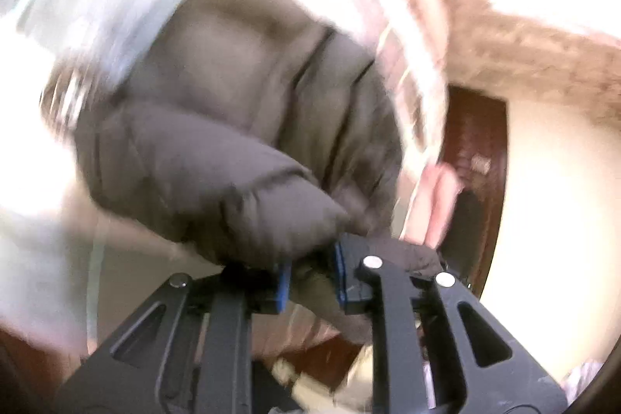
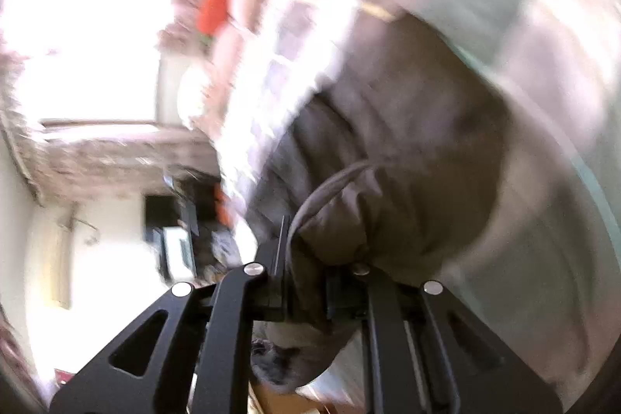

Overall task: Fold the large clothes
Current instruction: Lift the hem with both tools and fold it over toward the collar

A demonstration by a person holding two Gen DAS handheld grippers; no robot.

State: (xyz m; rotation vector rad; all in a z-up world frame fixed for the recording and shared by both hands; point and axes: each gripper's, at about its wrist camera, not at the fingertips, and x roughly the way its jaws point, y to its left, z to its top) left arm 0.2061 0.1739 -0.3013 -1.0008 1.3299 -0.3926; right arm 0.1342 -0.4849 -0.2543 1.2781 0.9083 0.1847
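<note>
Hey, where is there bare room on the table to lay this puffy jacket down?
Both frames are motion-blurred. The left gripper and right gripper each pinch the grey jacket. In the right wrist view, bare glass table shows right of the jacket, out to its curved edge. The middle of both views is filled with fabric.

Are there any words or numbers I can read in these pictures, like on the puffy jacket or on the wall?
No text can be read in either view; both are smeared by motion blur.
Puffy dark grey-brown quilted jacket, clamped by the left gripper and the right gripper: no label or print shows.
Small pale patch on the dark brown door: too blurred to read.
Red-orange shape on the wall: too blurred to tell whether it carries words.
</note>
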